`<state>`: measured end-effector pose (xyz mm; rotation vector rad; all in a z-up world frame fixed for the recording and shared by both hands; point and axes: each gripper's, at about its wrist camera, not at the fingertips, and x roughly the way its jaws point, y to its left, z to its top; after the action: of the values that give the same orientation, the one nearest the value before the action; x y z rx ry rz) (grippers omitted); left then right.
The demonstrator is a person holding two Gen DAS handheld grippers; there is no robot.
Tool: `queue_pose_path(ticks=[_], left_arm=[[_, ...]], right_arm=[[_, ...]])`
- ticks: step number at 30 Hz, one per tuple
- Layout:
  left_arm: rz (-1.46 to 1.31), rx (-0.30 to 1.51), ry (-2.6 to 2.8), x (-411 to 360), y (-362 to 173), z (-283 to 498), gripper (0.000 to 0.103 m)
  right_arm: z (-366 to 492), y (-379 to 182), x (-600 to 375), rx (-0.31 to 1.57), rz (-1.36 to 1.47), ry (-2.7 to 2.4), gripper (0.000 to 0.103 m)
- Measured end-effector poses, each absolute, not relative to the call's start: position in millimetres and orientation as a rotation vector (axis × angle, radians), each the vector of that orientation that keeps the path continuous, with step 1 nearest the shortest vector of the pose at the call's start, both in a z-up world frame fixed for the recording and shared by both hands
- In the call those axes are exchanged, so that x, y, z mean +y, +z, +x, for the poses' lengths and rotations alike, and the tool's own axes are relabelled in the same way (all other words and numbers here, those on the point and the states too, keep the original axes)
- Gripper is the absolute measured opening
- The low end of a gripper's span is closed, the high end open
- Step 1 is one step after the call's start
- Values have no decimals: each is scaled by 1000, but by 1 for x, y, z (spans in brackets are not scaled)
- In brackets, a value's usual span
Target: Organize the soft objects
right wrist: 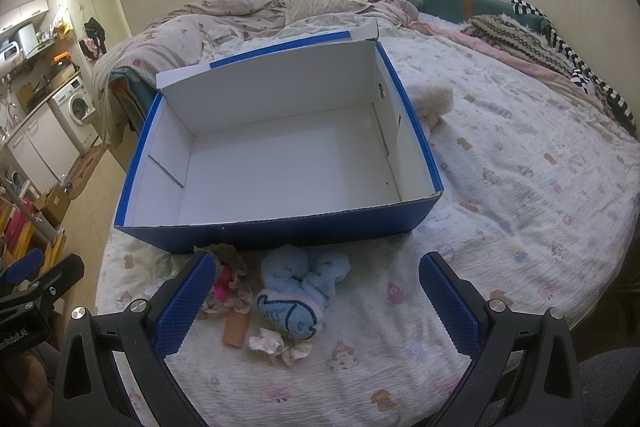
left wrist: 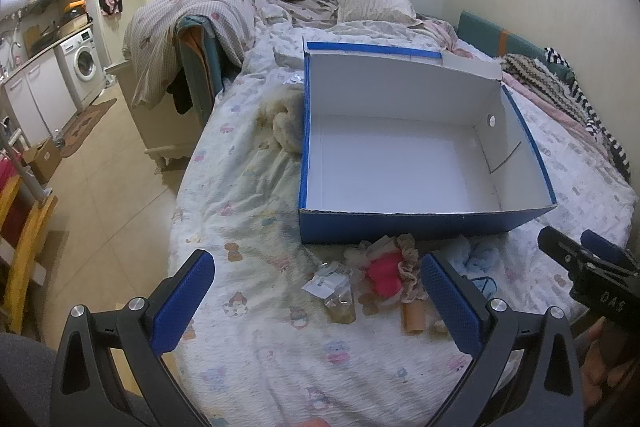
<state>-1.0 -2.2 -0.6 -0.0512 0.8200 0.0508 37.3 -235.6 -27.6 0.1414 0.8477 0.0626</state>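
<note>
Both tongs are spread wide and grasp nothing: left tongs (left wrist: 316,291), right tongs (right wrist: 316,291). On the crinkled printed bedsheet (right wrist: 500,195) stands a rectangular blue cardboard box (right wrist: 280,227), its smooth white inside bare. Just before its near wall lie a fluffy blue fish plush (right wrist: 296,291), a pink frilled scrunchie (left wrist: 386,275), a cardboard tube (right wrist: 237,330) and crumpled tissue (right wrist: 276,345). Open sheet lies right of them.

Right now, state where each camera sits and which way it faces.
Left wrist: on the left gripper, looking up the bed at the blue box; its open fingers show, the right gripper at the edge.
Right wrist: on the right gripper, facing the same box; open fingers, left gripper at the edge.
Shared: box, pink toy, blue fish plush.
</note>
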Motion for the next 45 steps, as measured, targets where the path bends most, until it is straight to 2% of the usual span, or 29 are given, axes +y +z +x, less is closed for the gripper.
queue_pose_path(ticks=[16,21,25,34,42,45], left_arm=[[-22,861,52,-3,18,7,103],[-27,978,19,0,6,31,103],[-27,1062,23,2,-13,51,103],[-112,1129,23,18,-53,66,102],[-199,1172,78,39,-63,78,102],[-216,1211,99,45,-73,81,97]], right_arm=[[58,-16,-241,971,240,185,103],[80,-22,-243,1050,241,236,103],[98,-44,-252,1134,275,248,103],[109,-101,-262,1267,350,202,103],[117,-137,-217,1381,260,221,103],[119,-146,-201,1404,215,229,103]])
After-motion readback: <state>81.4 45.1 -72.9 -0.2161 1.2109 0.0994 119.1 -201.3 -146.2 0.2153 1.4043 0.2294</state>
